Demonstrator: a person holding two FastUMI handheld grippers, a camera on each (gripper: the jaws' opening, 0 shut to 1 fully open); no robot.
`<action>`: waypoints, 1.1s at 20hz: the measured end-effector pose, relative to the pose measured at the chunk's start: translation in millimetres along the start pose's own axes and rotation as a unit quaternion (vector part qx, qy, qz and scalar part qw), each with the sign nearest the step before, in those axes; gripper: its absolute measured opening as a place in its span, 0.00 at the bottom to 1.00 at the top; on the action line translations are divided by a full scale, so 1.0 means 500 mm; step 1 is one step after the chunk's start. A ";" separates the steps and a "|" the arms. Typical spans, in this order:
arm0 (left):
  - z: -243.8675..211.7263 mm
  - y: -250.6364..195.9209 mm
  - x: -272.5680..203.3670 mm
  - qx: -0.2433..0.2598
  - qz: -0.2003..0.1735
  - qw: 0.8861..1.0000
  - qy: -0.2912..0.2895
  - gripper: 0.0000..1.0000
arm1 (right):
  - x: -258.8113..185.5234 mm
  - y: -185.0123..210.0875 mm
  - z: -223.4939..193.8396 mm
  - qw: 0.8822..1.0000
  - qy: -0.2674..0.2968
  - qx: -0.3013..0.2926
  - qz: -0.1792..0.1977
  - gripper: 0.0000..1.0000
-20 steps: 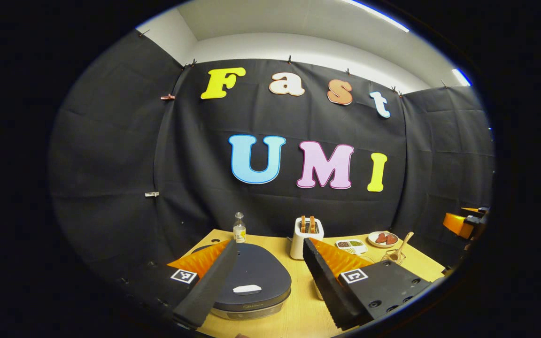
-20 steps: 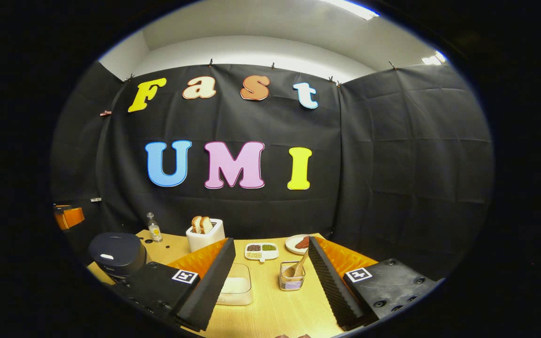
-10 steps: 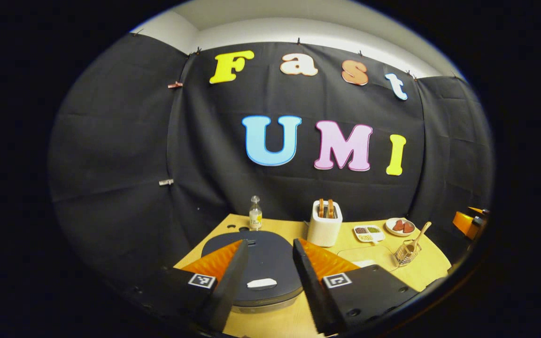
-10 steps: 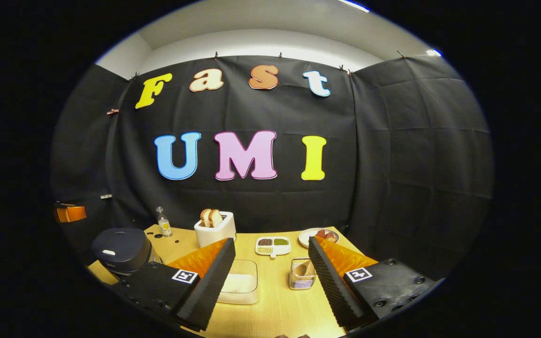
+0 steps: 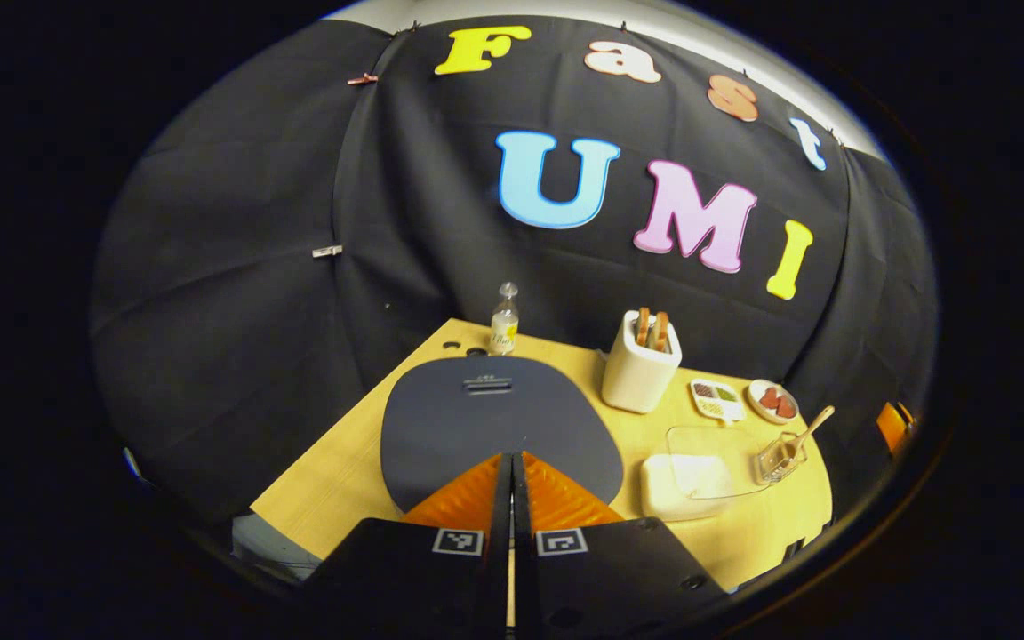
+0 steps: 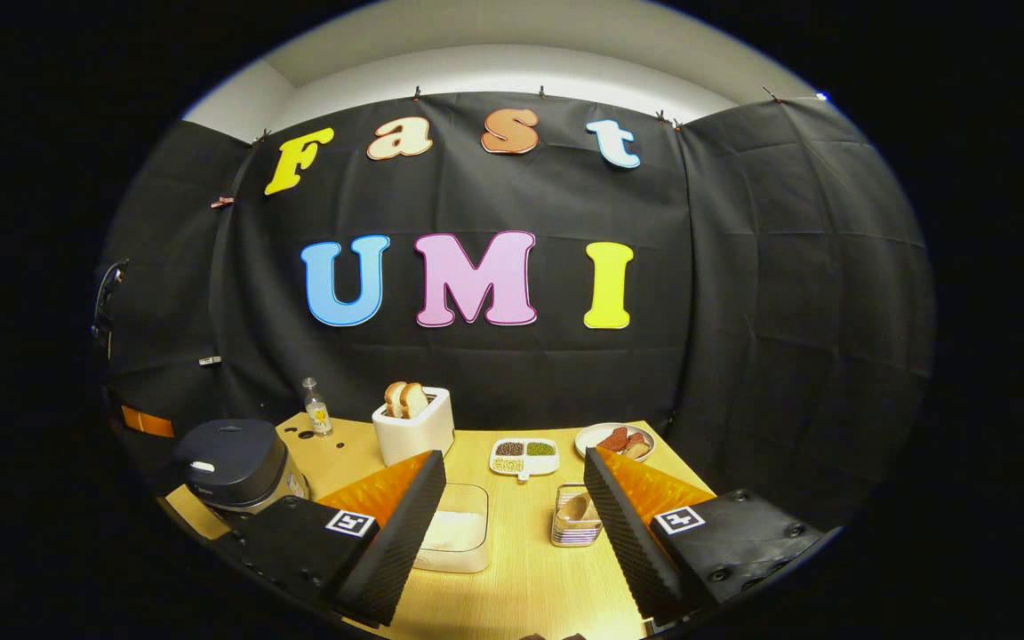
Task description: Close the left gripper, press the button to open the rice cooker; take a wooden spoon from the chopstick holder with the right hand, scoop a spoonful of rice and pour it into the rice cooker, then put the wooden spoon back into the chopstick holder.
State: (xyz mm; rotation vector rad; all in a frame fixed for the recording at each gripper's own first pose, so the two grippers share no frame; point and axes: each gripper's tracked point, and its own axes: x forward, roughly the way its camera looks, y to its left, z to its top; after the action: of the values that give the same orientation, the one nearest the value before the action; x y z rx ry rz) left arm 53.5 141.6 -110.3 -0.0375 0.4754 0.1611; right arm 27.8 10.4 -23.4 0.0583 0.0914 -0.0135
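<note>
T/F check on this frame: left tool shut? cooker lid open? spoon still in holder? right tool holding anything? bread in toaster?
1. The left tool is shut, over the rice cooker. True.
2. The rice cooker lid is open. False: it is down.
3. The wooden spoon stands in the chopstick holder. True.
4. The right tool grips the spoon. False: it is open and holds nothing.
5. The toaster is empty. False: bread slices stick out of it.

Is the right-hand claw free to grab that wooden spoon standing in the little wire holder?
Probably yes. The right gripper is open, and the wooden spoon in the chopstick holder stands just ahead between its fingers, with nothing in front. The rice container sits off to the side.
</note>
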 end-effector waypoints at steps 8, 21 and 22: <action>-0.040 -0.046 0.053 -0.006 -0.043 0.999 0.032 0.06 | 0.016 -0.044 -0.029 1.000 0.016 -0.003 -0.018 0.98; -0.084 -0.048 0.078 0.049 -0.021 0.997 0.056 0.07 | 0.018 -0.098 -0.071 0.998 0.047 0.011 -0.038 0.98; -0.088 -0.048 0.077 0.042 -0.020 0.998 0.052 0.07 | 0.017 -0.099 -0.072 0.998 0.048 0.012 -0.037 0.98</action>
State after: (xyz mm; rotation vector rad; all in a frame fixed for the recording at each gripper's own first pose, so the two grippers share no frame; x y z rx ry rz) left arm 71.2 120.4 -167.3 0.0276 0.5848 0.0990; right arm 32.3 -37.1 -62.9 0.0806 0.1904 -0.0860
